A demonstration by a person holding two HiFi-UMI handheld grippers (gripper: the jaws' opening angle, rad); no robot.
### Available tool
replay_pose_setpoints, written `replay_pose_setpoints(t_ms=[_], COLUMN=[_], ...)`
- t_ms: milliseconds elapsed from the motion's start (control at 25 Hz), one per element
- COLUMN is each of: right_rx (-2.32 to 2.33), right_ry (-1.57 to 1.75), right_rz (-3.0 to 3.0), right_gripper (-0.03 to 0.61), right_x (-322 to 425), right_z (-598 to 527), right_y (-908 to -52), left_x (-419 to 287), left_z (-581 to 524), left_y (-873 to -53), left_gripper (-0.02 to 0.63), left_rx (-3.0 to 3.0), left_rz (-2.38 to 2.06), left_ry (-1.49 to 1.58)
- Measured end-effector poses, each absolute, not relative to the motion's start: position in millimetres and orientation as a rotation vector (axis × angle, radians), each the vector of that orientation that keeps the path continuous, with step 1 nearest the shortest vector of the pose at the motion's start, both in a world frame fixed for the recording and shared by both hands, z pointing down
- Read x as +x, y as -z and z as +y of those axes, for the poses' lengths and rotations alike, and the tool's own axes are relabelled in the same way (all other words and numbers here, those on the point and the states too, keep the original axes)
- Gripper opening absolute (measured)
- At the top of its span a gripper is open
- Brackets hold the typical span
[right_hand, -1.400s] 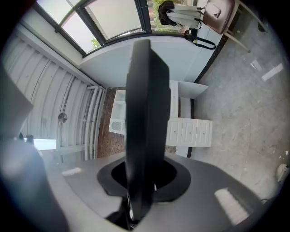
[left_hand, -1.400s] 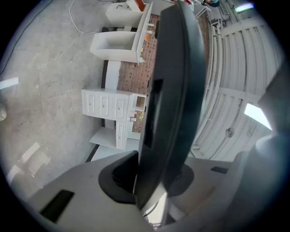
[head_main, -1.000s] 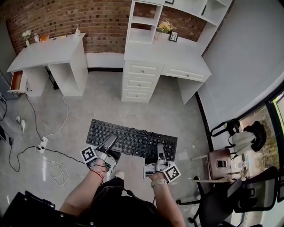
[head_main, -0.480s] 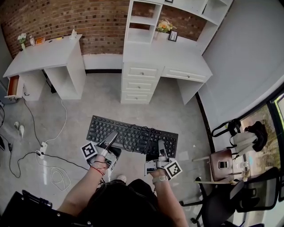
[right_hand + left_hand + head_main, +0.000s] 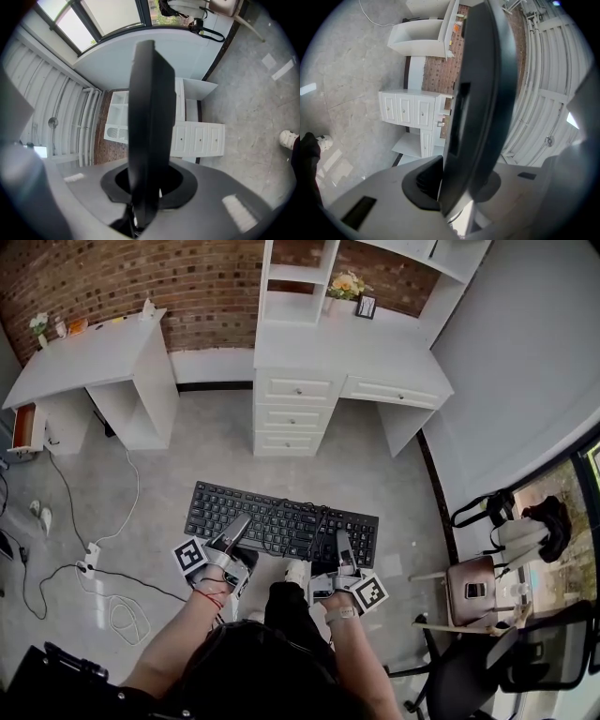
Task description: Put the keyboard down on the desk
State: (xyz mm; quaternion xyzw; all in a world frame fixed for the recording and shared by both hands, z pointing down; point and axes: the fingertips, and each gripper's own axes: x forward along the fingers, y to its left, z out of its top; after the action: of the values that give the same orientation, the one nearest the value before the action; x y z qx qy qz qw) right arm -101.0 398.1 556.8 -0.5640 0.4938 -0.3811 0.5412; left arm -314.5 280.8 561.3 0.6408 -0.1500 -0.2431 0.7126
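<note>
A black keyboard [image 5: 281,524] is held level in the air above the grey floor, its coiled cable lying across the keys. My left gripper [image 5: 234,532] is shut on its near edge at the left. My right gripper [image 5: 341,549] is shut on the near edge at the right. In the left gripper view the keyboard [image 5: 476,103] shows edge-on as a dark slab clamped between the jaws. The right gripper view shows the keyboard [image 5: 149,136] the same way. The white desk [image 5: 352,357] with drawers stands ahead against the brick wall.
A second white desk [image 5: 89,357] stands at the left with an open drawer [image 5: 25,426]. Cables and a power strip [image 5: 91,552] lie on the floor at the left. A chair [image 5: 478,582] with bags is at the right. A flower pot [image 5: 345,285] and a frame sit on the desk.
The desk with drawers has drawn slightly nearer in the head view as the person steps forward, and a leg and shoe now show below the keyboard. Both grips are unchanged.
</note>
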Motion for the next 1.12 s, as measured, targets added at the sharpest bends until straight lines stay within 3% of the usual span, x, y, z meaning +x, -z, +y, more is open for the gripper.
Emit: replay_pose_setpoints(t_ms=[1120], right_rx=[-1.297], right_ry=[1.000], right_rz=[1.216], right_gripper=[0.074], right_x=[44], right_z=[216], right_y=[-560], left_x=[-178], left_z=[116], left_y=[-563], left_gripper=[0.091], left_rx=[1.403], left_rz=[-0.407], left_ry=[0.589])
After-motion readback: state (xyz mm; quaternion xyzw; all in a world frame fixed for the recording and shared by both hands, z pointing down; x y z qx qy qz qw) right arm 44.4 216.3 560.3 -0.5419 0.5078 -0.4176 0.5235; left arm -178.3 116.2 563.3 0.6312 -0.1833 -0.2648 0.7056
